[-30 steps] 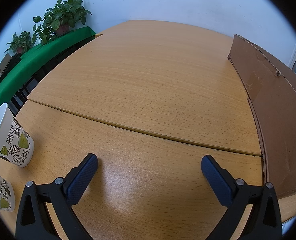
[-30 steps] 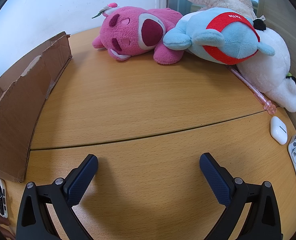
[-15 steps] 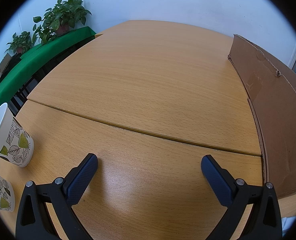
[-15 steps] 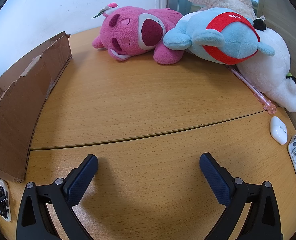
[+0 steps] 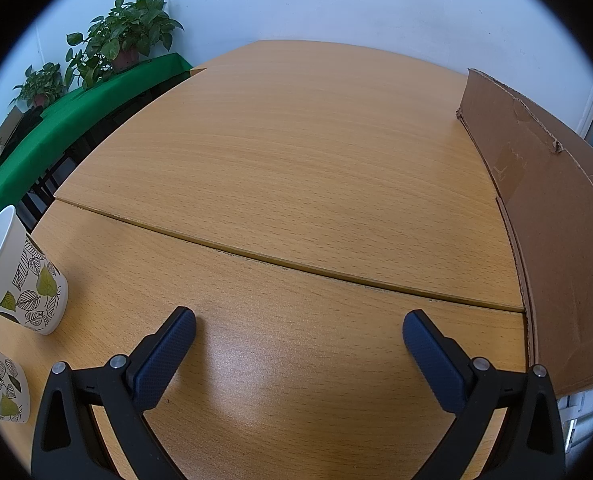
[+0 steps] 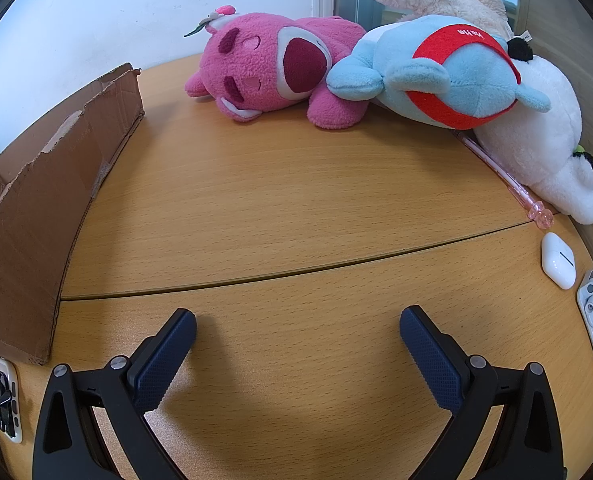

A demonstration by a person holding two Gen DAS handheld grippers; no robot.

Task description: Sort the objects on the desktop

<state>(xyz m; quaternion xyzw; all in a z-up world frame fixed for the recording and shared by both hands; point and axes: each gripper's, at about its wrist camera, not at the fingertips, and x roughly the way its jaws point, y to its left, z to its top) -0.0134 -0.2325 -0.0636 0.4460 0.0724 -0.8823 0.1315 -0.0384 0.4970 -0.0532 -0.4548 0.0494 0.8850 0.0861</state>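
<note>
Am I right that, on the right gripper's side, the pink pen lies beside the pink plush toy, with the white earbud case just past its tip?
Not quite: the right wrist view shows the pink pen lying along the white plush toy, not the pink plush toy. The white earbud case does sit just past its tip.

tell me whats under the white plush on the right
A pink pen runs out from under the white plush, with its decorated end showing on the table. The rest of the pen and anything else beneath are covered.
</note>
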